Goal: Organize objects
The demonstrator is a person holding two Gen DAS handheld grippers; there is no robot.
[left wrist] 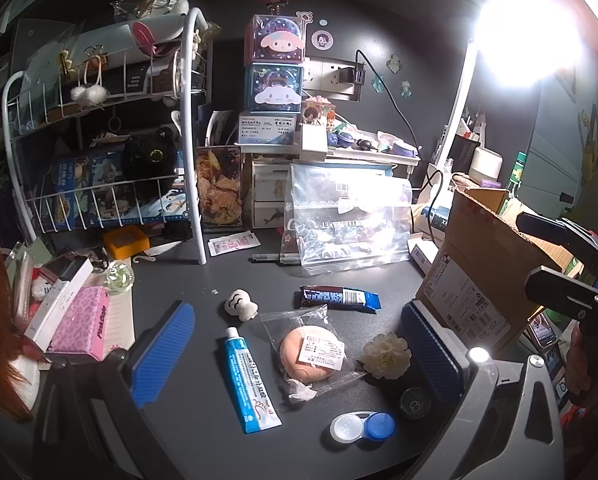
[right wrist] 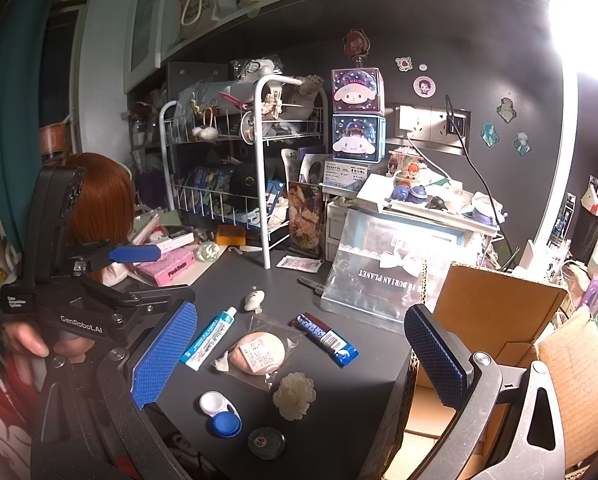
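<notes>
Loose items lie on the dark desk [left wrist: 203,280]: a blue-and-white tube [left wrist: 251,380] [right wrist: 209,338], a bagged pink puff [left wrist: 311,354] [right wrist: 257,352], a white flower [left wrist: 387,356] [right wrist: 295,396], a blue snack bar [left wrist: 339,298] [right wrist: 325,338], a contact lens case [left wrist: 363,430] [right wrist: 221,414], a small round dark tin [left wrist: 415,402] [right wrist: 266,443] and a small white figure [left wrist: 241,304] [right wrist: 255,298]. My left gripper [left wrist: 299,356] is open and empty above them. My right gripper [right wrist: 299,360] is open and empty too. An open cardboard box [left wrist: 487,264] [right wrist: 499,340] stands at the right.
A white wire rack [left wrist: 99,140] [right wrist: 243,152] full of things stands at the back left. A clear bag [left wrist: 347,224] [right wrist: 379,272] leans against small drawers. A pink box [left wrist: 83,324] [right wrist: 167,268] sits left. A bright lamp [left wrist: 527,40] glares at the upper right.
</notes>
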